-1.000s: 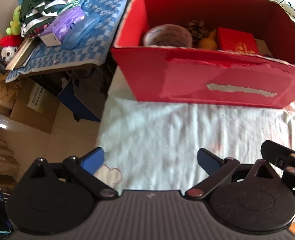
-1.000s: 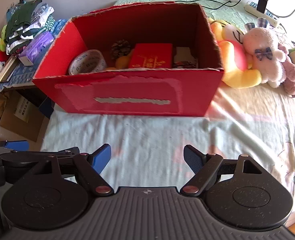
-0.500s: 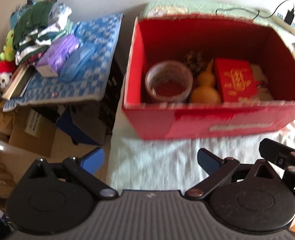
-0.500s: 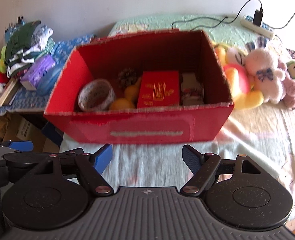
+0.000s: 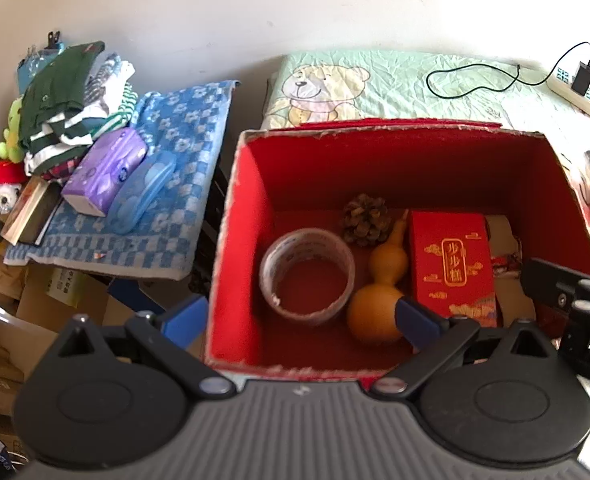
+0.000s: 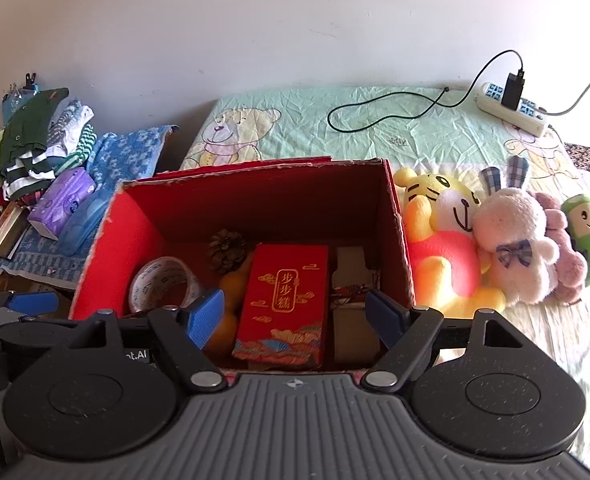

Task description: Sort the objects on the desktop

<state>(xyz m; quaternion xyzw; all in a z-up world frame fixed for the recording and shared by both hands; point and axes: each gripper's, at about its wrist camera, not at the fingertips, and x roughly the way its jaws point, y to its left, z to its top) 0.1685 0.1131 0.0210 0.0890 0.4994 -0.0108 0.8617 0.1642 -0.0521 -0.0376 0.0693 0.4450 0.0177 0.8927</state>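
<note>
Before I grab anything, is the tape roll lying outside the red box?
No, the tape roll sits inside the red box, beside the gourd.

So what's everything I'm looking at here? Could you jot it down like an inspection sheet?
Surface: bed with a pale green bear-print sheet; the red cardboard box stands open on it.
Job's things: inside the box, a tape roll, a pine cone, a yellow gourd, a red gift box and a beige packet.
Clutter: plush toys right of the box; folded clothes, purple tissue pack and blue case on a blue checked cloth to the left.
Grippers: left tool and right tool both open, empty, above the box's near edge.
Cables: black charger lead plugged into a white power strip.
Surroundings: white wall; cardboard cartons below the left table.
</note>
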